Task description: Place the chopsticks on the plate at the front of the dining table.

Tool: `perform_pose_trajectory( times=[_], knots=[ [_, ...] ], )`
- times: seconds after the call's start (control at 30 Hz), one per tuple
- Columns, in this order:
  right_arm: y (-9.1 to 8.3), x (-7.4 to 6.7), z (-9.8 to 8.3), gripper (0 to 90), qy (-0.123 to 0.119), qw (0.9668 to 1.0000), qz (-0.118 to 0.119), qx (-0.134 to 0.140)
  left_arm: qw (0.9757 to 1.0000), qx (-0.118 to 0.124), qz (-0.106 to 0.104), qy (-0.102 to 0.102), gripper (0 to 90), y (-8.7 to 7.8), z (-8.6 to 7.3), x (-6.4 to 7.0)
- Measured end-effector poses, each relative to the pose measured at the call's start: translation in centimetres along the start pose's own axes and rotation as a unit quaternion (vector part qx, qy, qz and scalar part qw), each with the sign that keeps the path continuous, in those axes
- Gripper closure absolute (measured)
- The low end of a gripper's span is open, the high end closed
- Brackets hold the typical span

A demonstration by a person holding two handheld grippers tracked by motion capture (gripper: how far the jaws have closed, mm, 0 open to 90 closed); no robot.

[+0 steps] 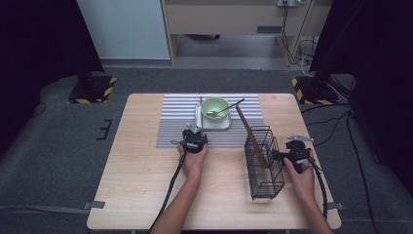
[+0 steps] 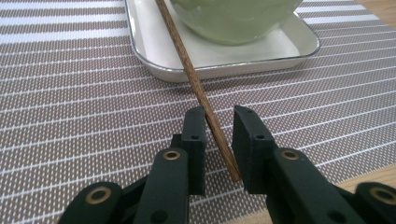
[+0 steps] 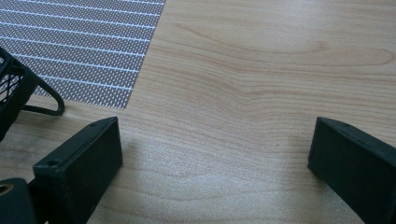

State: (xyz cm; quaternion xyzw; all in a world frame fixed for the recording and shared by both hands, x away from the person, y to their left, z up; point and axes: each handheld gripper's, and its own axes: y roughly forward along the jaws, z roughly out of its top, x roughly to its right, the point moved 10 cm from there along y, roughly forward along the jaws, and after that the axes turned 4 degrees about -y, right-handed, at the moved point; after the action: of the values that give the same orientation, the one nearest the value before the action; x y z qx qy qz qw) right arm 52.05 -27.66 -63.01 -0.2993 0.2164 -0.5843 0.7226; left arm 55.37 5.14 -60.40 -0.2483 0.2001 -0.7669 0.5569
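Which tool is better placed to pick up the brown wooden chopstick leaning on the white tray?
Left tool: its open jaws already straddle the brown wooden chopstick. The right tool faces bare table beside the black wire basket.

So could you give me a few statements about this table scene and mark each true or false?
1. A spoon lies in the green bowl. True.
2. The bowl sits on a white tray. True.
3. The left tool has nothing between its jaws. False: a wooden chopstick runs between them.
4. The right tool is shut. False: its jaws stand wide apart over the bare wooden table.
5. The black wire basket sits beside the right tool. True.
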Motion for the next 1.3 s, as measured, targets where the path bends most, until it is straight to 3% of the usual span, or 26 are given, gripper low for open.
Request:
perform_pose_trajectory(
  times=[0.3, 0.33, 0.4, 0.47, 0.6, 0.8, 0.93, 1.1, 1.2, 1.23, 1.3],
  knots=[
    [0.0, 0.0, 0.0, 3.1, 0.000, 1.0000, 0.000, 0.000, 1.0000, 0.006, 0.001, 0.005, 63.8, -0.2, 0.1, 0.1],
    [0.0, 0.0, 0.0, 3.1, 0.000, 1.0000, 0.000, 0.000, 1.0000, 0.005, 0.001, 0.007, 59.5, -0.2, 0.1, 0.2],
    [0.0, 0.0, 0.0, 3.1, 0.000, 1.0000, 0.000, 0.000, 0.9996, 0.005, 0.013, 0.025, 53.0, -0.4, 0.1, 0.2],
    [0.0, 0.0, 0.0, 3.1, 0.000, 1.0000, 0.000, 0.000, 0.9994, 0.006, 0.013, 0.030, 50.8, -0.5, 0.1, 0.4],
    [0.0, 0.0, 0.0, 3.1, 0.000, 1.0000, 0.000, 0.000, 0.9996, 0.015, 0.005, 0.024, 46.2, -1.1, 0.1, 0.9],
    [0.0, 0.0, 0.0, 2.8, 0.002, 1.0000, -0.003, -0.001, 0.9989, 0.024, 0.006, 0.041, 33.1, -2.5, 0.3, 1.3],
    [0.2, 0.0, 0.1, 0.4, 0.005, 1.0000, -0.002, -0.005, 0.9987, 0.024, -0.011, 0.044, 30.6, -3.4, 0.1, 1.9],
    [-0.2, 0.0, 0.4, 5.7, -0.024, 0.9997, 0.009, -0.004, 0.9976, 0.023, -0.033, 0.056, 27.1, -5.0, -0.3, 2.2],
    [-2.3, 0.0, 1.7, 5.1, -0.048, 0.9988, 0.005, 0.011, 0.9959, 0.035, -0.042, 0.072, 23.9, -5.9, 0.0, 2.4],
    [-2.3, 0.0, 1.7, 5.1, -0.048, 0.9988, 0.005, 0.011, 0.9954, 0.036, -0.044, 0.077, 23.9, -6.2, 0.1, 2.4],
    [-3.3, 0.1, 2.2, 5.4, -0.064, 0.9979, 0.002, 0.006, 0.9952, 0.035, -0.054, 0.073, 22.5, -6.5, 0.2, 2.5]
  ],
)
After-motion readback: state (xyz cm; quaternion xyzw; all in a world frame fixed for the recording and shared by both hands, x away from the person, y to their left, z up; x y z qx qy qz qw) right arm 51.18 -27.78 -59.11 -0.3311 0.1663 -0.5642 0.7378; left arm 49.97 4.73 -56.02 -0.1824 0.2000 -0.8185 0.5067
